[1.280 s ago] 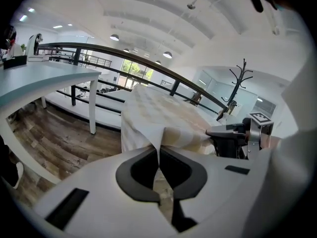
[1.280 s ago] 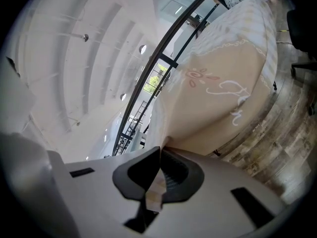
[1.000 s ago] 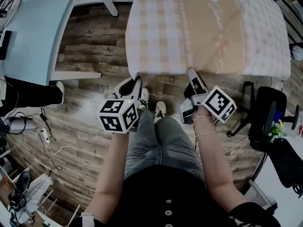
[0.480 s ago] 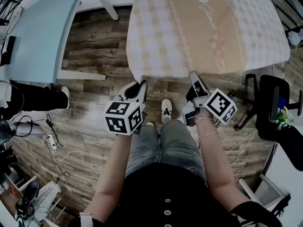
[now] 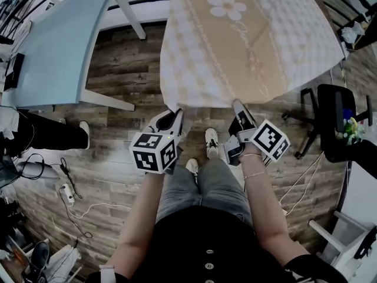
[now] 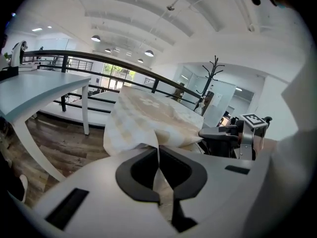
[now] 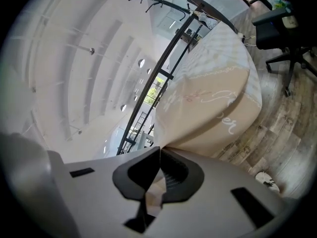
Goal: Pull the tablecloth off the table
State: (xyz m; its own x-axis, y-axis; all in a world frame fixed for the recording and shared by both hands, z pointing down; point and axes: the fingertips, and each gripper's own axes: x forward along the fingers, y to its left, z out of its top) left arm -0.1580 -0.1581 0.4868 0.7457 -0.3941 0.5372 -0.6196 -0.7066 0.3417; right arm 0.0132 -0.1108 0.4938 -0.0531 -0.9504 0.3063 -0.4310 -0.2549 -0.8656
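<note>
one tablecloth (image 5: pixel 247 46), left gripper (image 5: pixel 178 113), right gripper (image 5: pixel 238 105), both clamped on hem

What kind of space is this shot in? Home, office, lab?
Probably an open-plan office or lab, not a home: a pale blue desk with white legs, a black swivel office chair, and a white power strip lying on the wood-plank floor.

Light: bright, even indoor light; round ceiling lamps (image 6: pixel 95 38) lit, windows (image 6: pixel 116 71) glaring in left gripper view.
Shadows: soft, faint on wood floor (image 5: pixel 118 63) beside tablecloth (image 5: pixel 235 46).
Distortion: heavy fisheye, all views; gripper views w/ black vignette at corners.
Focus: head view sharp at centre, smeared at edges; gripper views' foreground soft.
</note>
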